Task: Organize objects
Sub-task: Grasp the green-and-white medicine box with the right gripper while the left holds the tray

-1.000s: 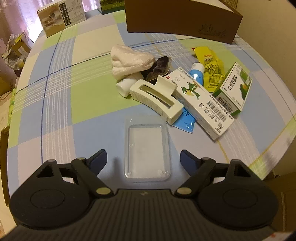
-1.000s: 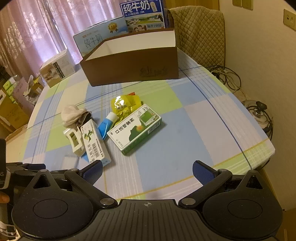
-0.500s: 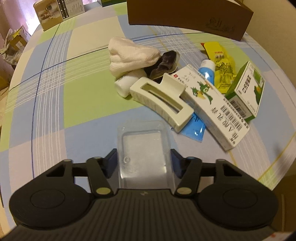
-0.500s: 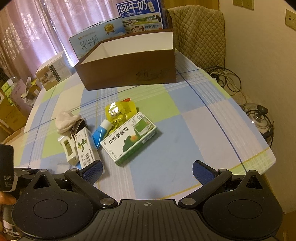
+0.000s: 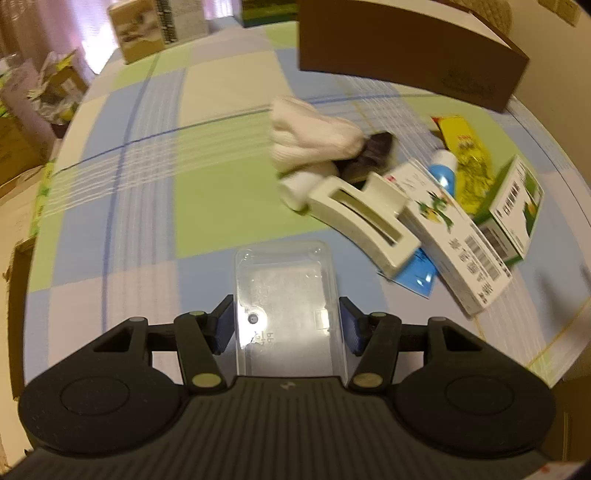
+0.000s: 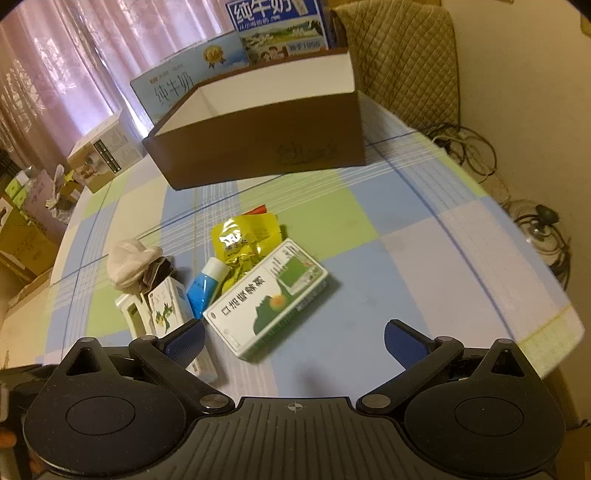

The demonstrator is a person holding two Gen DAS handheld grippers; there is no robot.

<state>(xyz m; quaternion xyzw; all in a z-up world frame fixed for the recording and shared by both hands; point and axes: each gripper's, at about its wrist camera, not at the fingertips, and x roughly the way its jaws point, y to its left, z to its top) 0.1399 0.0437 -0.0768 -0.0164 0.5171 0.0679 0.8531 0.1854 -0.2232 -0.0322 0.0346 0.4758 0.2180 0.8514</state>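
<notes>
A clear plastic tray (image 5: 286, 295) sits between the blue pads of my left gripper (image 5: 287, 325), which is shut on its long sides. Beyond it lies a heap: a cream hair claw (image 5: 364, 225), a white sock bundle (image 5: 314, 136), a long white carton (image 5: 458, 243), a blue tube (image 5: 441, 171), a yellow sachet (image 5: 467, 158) and a green-and-white box (image 5: 513, 218). My right gripper (image 6: 293, 341) stands open above the tablecloth, just short of the green-and-white box (image 6: 267, 299). The brown cardboard box (image 6: 266, 136) stands open at the back.
Milk cartons (image 6: 280, 31) stand behind the brown box, and a small printed box (image 6: 107, 155) sits at the far left of the checked tablecloth (image 6: 406, 251). A padded chair back (image 6: 406, 62) and cables (image 6: 465, 147) lie past the table's right edge.
My left gripper went from wide open to shut on the clear tray and has drawn closer to the heap. The right gripper has drifted toward the green-and-white box, still open.
</notes>
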